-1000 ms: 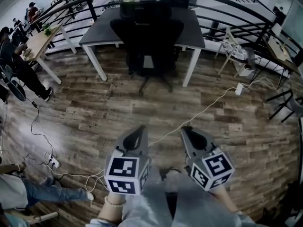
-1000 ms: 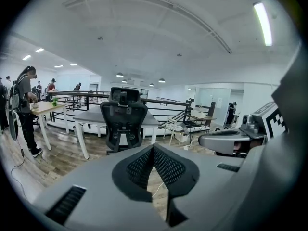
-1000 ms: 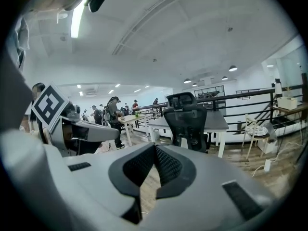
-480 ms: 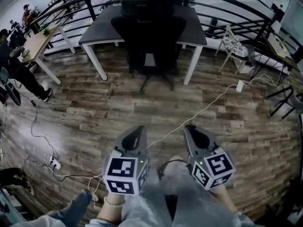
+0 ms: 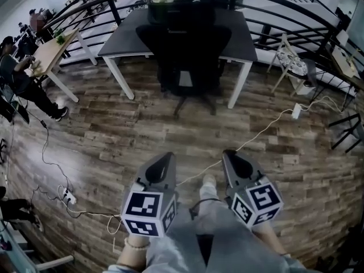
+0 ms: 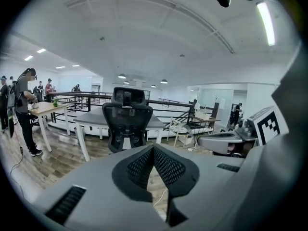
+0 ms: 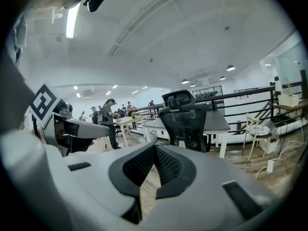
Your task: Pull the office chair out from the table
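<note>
A black office chair (image 5: pixel 185 50) with a headrest stands tucked against the near side of a grey table (image 5: pixel 239 38) with white legs, at the top middle of the head view. Both gripper views show the chair's back, the left (image 6: pixel 126 124) and the right (image 7: pixel 185 121), straight ahead and well beyond the jaws. My left gripper (image 5: pixel 163 159) and right gripper (image 5: pixel 232 155) are held side by side low in the head view, over the wooden floor, far short of the chair. Each is shut, with nothing between its jaws.
A white cable (image 5: pixel 267 129) crosses the floor from between the grippers to a power strip (image 5: pixel 296 111) at the right. More cables and a strip (image 5: pixel 65 197) lie at the left. A person (image 5: pixel 23 81) stands at a wooden table (image 5: pixel 48 50). A black railing (image 5: pixel 284 10) curves behind the grey table.
Both grippers have moved forward over the floor toward the chair, which now looks slightly nearer. The person's legs at the lower left have left the view.
</note>
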Tool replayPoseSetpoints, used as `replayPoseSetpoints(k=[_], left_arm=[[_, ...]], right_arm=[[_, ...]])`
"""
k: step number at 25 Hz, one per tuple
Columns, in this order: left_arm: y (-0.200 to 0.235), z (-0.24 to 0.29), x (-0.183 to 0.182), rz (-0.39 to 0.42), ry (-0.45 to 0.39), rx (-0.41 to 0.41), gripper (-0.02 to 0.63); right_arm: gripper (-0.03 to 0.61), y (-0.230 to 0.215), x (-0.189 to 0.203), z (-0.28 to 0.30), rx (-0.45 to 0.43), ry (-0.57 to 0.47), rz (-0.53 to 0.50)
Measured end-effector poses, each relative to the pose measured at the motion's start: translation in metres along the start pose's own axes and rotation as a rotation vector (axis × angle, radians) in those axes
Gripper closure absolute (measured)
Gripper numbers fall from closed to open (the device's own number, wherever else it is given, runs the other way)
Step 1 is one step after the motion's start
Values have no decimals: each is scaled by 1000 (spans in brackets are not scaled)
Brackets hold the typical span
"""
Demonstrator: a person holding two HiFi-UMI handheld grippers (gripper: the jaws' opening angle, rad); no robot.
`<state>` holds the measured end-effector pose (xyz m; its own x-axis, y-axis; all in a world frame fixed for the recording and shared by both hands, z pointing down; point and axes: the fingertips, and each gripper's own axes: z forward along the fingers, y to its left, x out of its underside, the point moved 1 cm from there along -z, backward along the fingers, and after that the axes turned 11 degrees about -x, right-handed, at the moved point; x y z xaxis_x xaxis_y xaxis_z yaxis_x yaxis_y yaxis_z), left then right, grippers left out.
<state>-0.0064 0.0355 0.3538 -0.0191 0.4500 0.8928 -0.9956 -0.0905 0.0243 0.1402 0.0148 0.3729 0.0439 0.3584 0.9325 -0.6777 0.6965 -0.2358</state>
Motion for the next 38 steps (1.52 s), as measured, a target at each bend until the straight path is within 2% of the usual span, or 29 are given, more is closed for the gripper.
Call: replayPoseSetpoints(k=[19,31,38], left_arm=[[-20,143,-92,-74,-83,-84,604],[-12,176,-126,-54,-115,-158,604],[-1,200,-139,-38,-142,-164,604]], right_arm=[[575,-155,-69,86,-104,28,-99],[574,-190,-95,114,-131,7,-88],[574,-211,-98,125,-95,-1,-90]])
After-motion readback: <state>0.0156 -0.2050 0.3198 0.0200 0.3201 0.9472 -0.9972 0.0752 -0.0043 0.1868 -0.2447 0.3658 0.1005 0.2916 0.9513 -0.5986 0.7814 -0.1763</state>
